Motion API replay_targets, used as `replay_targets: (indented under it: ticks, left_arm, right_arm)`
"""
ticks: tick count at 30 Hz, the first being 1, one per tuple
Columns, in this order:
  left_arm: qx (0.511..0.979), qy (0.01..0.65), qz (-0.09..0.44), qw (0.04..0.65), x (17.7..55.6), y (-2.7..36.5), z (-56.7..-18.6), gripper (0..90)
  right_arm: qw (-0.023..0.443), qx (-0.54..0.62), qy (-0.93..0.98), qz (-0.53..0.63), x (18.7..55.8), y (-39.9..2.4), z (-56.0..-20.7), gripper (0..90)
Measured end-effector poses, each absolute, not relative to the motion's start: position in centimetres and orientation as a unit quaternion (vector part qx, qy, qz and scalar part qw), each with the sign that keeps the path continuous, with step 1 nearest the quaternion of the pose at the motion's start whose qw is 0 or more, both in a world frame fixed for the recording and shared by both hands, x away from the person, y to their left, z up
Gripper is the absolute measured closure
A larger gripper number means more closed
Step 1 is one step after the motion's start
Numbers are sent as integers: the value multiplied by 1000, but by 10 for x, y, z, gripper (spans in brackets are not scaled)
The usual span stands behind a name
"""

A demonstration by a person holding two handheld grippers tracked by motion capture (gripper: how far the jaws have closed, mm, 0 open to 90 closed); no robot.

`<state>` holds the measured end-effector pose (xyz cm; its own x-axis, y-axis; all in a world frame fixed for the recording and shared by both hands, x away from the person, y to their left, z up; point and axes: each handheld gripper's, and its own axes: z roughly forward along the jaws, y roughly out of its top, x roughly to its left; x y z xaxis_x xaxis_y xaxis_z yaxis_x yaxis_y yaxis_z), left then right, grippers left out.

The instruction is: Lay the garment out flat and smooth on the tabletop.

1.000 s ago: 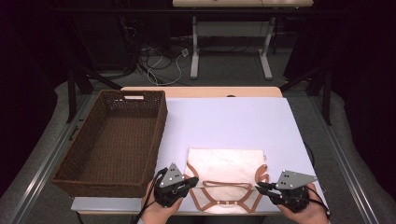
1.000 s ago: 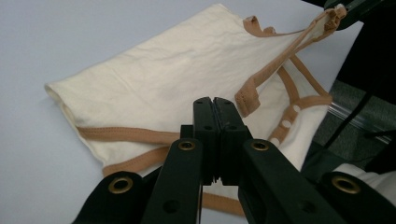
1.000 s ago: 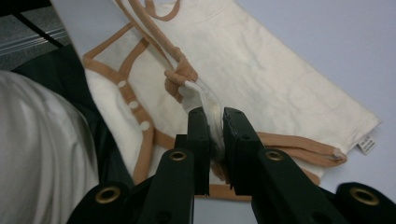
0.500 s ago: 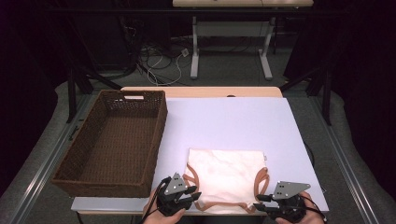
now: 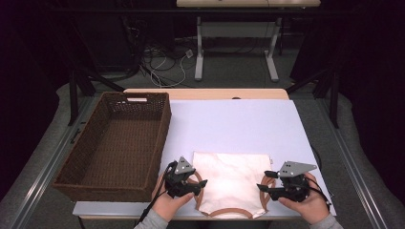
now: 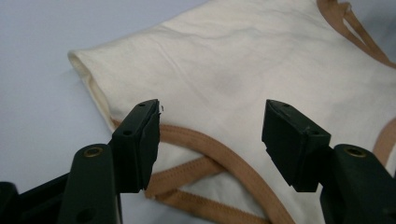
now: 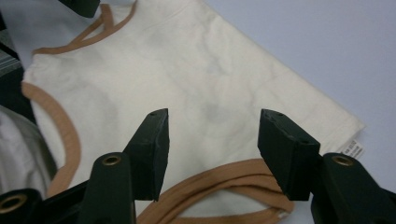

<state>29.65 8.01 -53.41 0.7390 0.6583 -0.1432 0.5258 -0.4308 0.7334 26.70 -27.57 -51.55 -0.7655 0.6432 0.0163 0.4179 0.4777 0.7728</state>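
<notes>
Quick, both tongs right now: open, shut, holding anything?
Left tongs: open, just been opening, holding nothing, above the cream top.
Right tongs: open, just been opening, holding nothing.

Both grippers have released: the left gripper [image 5: 198, 183] and right gripper [image 5: 264, 187] were closed a second ago, and their jaws have just been opening, nothing clamped. The cream garment [image 5: 232, 180] now lies flat at lower centre, its tan straps [image 6: 205, 149] folded onto its edges.
</notes>
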Motion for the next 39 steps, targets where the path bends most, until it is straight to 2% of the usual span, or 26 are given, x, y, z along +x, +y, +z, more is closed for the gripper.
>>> replay_targets:
  ticks: [17,21,28,31,39]
  left_arm:
    - [817,388,107,414,356,76,-514,306]
    - [814,401,99,408,367,72,-517,306]
    - [813,414,120,392,385,72,-523,309]
    - [814,422,114,383,388,69,-527,339]
    - [811,427,110,384,397,70,-538,366]
  right_arm:
    - [154,336,845,386,321,-267,-502,404]
    - [153,348,844,379,334,-265,-501,399]
    - [161,375,838,362,356,-260,-508,410]
    - [166,388,834,357,364,-262,-513,414]
    - [170,407,829,343,369,-265,-522,437]
